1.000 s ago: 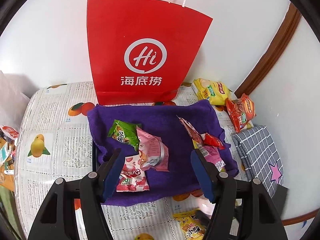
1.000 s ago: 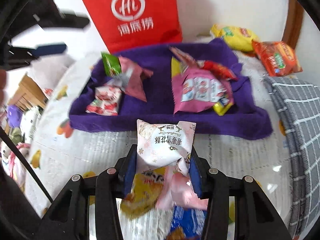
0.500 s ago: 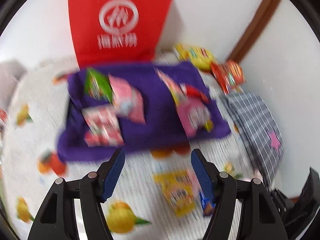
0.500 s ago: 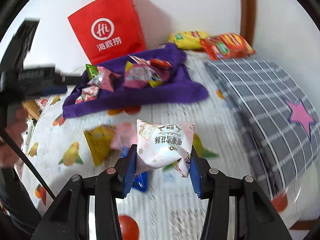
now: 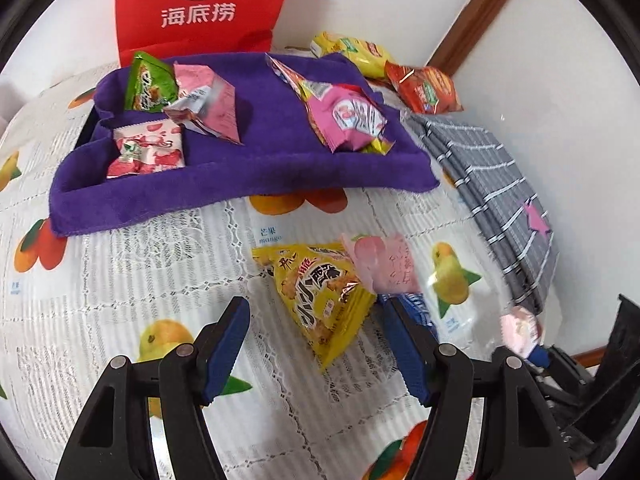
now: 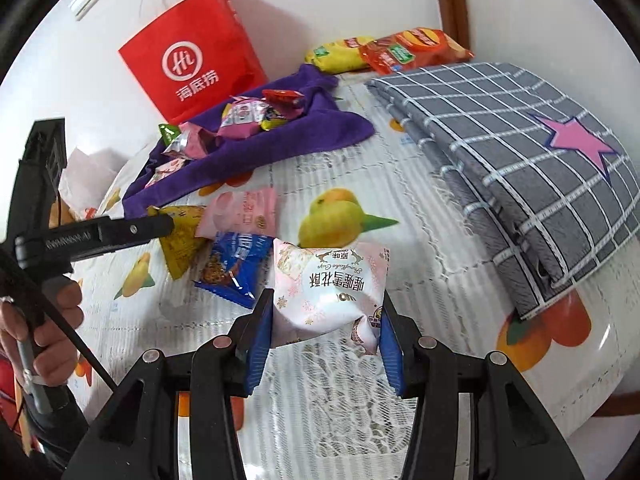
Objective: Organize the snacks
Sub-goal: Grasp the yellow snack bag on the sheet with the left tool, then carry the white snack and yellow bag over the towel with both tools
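Observation:
My right gripper (image 6: 324,324) is shut on a pale pink-and-white snack packet (image 6: 330,288), held above the tablecloth. My left gripper (image 5: 320,344) is open, just in front of a yellow triangular snack packet (image 5: 320,292); a pink packet (image 5: 384,264) and a blue packet (image 5: 412,308) lie beside it. These also show in the right wrist view: the yellow packet (image 6: 180,240), the pink packet (image 6: 240,216), the blue packet (image 6: 232,268). A purple cloth-lined tray (image 5: 260,168) holds several snack packets in two groups.
A red paper bag (image 5: 200,4) stands behind the tray against the wall. Yellow (image 5: 352,52) and red (image 5: 424,88) chip bags lie at the back right. A folded grey checked cloth (image 6: 520,152) lies on the right. The fruit-print tablecloth (image 5: 120,280) covers the table.
My left gripper has pulled back from over the purple tray and dropped toward the yellow packet. My right gripper has carried its packet back and to the right, away from the tray.

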A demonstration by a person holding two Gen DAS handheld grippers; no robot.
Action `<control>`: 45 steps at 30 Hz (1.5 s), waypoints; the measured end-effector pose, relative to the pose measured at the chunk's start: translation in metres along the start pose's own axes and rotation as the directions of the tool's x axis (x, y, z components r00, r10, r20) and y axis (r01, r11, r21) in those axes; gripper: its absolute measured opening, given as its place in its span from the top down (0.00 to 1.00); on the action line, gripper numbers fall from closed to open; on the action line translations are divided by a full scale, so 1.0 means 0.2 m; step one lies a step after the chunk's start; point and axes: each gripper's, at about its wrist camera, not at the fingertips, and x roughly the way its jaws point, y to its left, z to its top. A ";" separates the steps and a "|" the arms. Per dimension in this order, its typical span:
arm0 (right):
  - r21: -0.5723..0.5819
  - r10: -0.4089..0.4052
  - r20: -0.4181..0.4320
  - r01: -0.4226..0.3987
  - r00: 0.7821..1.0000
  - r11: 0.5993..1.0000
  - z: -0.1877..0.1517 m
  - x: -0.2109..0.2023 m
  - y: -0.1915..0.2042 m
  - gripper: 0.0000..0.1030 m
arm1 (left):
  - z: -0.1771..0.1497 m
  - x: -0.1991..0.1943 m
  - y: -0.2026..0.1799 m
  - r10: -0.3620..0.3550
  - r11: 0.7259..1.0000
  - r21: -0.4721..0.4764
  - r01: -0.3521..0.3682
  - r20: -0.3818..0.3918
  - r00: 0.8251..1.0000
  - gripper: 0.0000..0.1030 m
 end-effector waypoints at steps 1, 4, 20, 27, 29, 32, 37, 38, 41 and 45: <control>0.009 0.001 0.000 -0.001 1.000 1.000 0.00 0.00 -0.01 0.54 | 0.01 0.02 0.00 0.008 1.000 0.001 -0.008 -0.005 1.000 0.35; 0.014 0.004 -0.009 -0.004 1.000 1.000 0.00 0.03 -0.02 0.54 | 0.02 0.09 -0.01 0.062 0.998 0.001 -0.062 0.001 0.998 0.35; -0.016 0.013 -0.021 -0.014 1.000 1.000 0.03 0.06 0.02 0.54 | 0.06 0.18 -0.01 0.128 0.991 0.024 -0.129 0.038 0.991 0.61; -0.074 0.014 0.008 -0.013 1.000 0.997 0.08 -0.01 0.15 0.54 | 0.02 0.03 0.02 0.073 0.997 0.029 -0.075 0.069 0.995 0.62; -0.088 0.011 0.012 -0.010 1.000 0.996 0.10 -0.02 0.20 0.54 | 0.00 -0.04 0.03 0.072 0.997 0.028 -0.074 0.079 0.994 0.62; -0.106 0.018 0.018 -0.016 1.000 0.994 0.14 -0.04 0.26 0.54 | 0.00 -0.14 0.06 0.076 0.997 0.017 -0.079 0.108 0.991 0.62; -0.130 0.042 0.031 -0.037 0.999 0.991 0.27 -0.08 0.37 0.54 | 0.05 -0.29 0.14 0.089 0.996 -0.015 -0.088 0.148 0.985 0.62; -0.135 0.042 0.033 -0.037 0.999 0.990 0.30 -0.08 0.39 0.54 | 0.06 -0.31 0.15 0.098 0.995 -0.019 -0.096 0.153 0.983 0.62; -0.143 0.050 0.048 -0.043 0.998 0.989 0.42 -0.09 0.46 0.54 | 0.12 -0.38 0.20 0.116 0.993 -0.043 -0.111 0.163 0.980 0.62; -0.132 0.099 0.050 -0.092 0.994 0.987 0.62 -0.10 0.54 0.54 | 0.20 -0.44 0.26 0.126 0.991 -0.064 -0.116 0.183 0.975 0.62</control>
